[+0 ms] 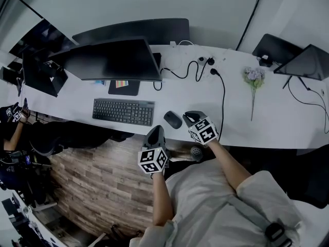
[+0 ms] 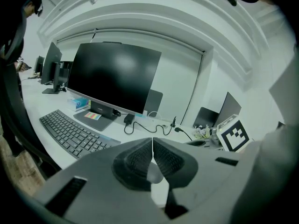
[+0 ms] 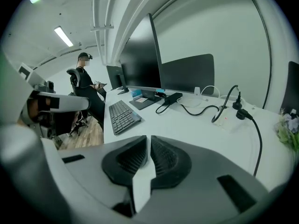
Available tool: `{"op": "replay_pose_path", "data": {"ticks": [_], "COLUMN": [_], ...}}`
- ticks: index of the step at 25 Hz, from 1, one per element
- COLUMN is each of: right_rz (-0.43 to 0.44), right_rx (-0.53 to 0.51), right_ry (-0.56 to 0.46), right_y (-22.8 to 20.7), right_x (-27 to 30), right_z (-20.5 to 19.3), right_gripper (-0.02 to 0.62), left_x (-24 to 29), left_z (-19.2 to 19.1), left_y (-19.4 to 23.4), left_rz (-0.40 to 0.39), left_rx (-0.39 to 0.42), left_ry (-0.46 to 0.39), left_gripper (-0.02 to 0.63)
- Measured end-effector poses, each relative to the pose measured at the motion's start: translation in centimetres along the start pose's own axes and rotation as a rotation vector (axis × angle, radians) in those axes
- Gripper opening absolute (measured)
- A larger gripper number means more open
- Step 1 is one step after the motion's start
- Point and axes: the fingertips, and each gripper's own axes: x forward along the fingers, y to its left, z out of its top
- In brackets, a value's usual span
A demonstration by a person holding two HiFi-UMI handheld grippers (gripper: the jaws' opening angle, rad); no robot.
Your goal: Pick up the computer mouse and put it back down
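Black mouse (image 1: 172,120) lies at the desk's (image 1: 234,120) front edge, between keyboard (image 1: 123,111) and right gripper (image 1: 192,119). Left gripper (image 2: 152,158): 2 jaws pressed together, empty. Right: nearly touching, empty.

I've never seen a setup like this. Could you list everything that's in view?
desk: one, white, long, across the middle.
monitor: one, black, large, on the desk, left of centre.
other screens: two, dark, at the desk's right end.
keyboard: one, dark grey, in front of the monitor.
computer mouse: one, dark, on the desk right of the keyboard.
cables: several, black, behind the mouse.
flower sprig: one, pale purple, lying on the desk at right.
floor: wood pattern, below the desk.
seated person: one, dark clothes, far left.
left gripper: grey, shut, empty, at the desk edge.
right gripper: grey, shut, empty, just right of the mouse.
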Motion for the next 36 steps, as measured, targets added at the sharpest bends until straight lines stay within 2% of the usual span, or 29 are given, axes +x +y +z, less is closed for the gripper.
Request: {"op": "replay_pose_path", "data": {"ticks": [3,36], "right_rz": [0.004,0.030], "right_rx": [-0.002,-0.046], "right_ry": [0.005,0.028], "right_y": [0.3,1.4], "right_x": [0.0,-0.4], "right_z": [-0.1,-0.3], "right_gripper": [0.005,0.003], "left_x": [-0.2,-1.0], "left_z": [0.2,0.0], "left_y": [0.1,-0.1], "left_rz": [0.001,0.001], "left_rx": [0.004,0.017], "left_ry": [0.000,-0.007], "left_gripper": [0.023,0.023]}}
